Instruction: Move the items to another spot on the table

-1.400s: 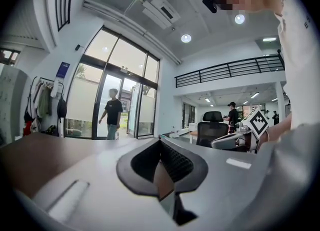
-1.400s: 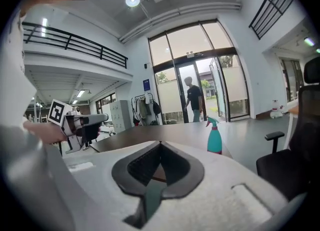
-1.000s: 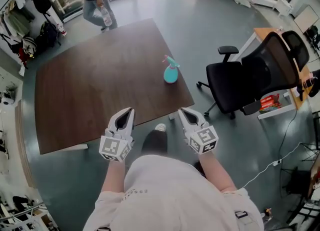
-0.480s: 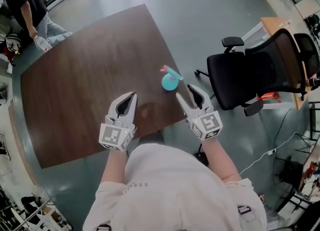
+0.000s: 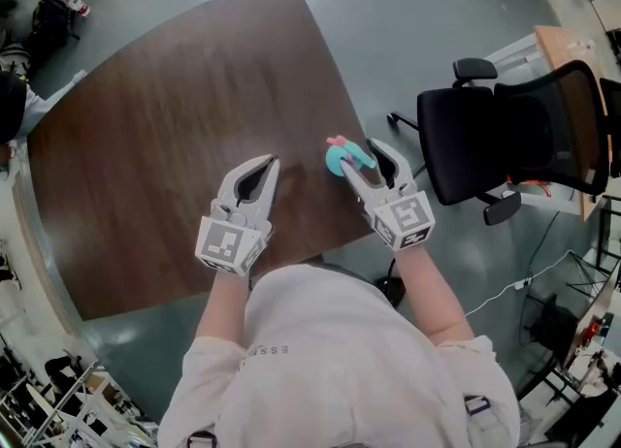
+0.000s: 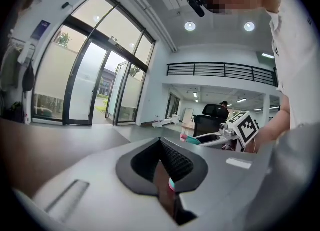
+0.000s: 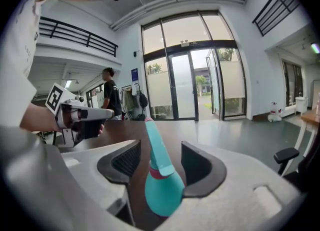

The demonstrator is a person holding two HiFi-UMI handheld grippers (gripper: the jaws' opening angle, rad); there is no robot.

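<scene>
A teal spray bottle (image 5: 340, 158) with a pink collar stands upright near the right front corner of the dark wooden table (image 5: 175, 97). My right gripper (image 5: 363, 158) is open and its jaws have just been opening; the bottle (image 7: 162, 187) now stands between them, close to the right-hand pad, with no visible squeeze. My left gripper (image 5: 262, 167) hovers over the table to the bottle's left, shut with nothing in it (image 6: 167, 171). The left gripper view shows the right gripper (image 6: 220, 137) and the bottle's nozzle (image 6: 190, 139) off to its right.
A black office chair (image 5: 505, 136) stands on the floor just right of the table corner. The table's front edge runs right under both grippers. A person (image 7: 111, 100) stands beyond the table's far side. Glass doors fill the back wall.
Both grippers have moved forward from off the table's front edge to over the table. The right jaws went from shut to wide open and now straddle the spray bottle.
</scene>
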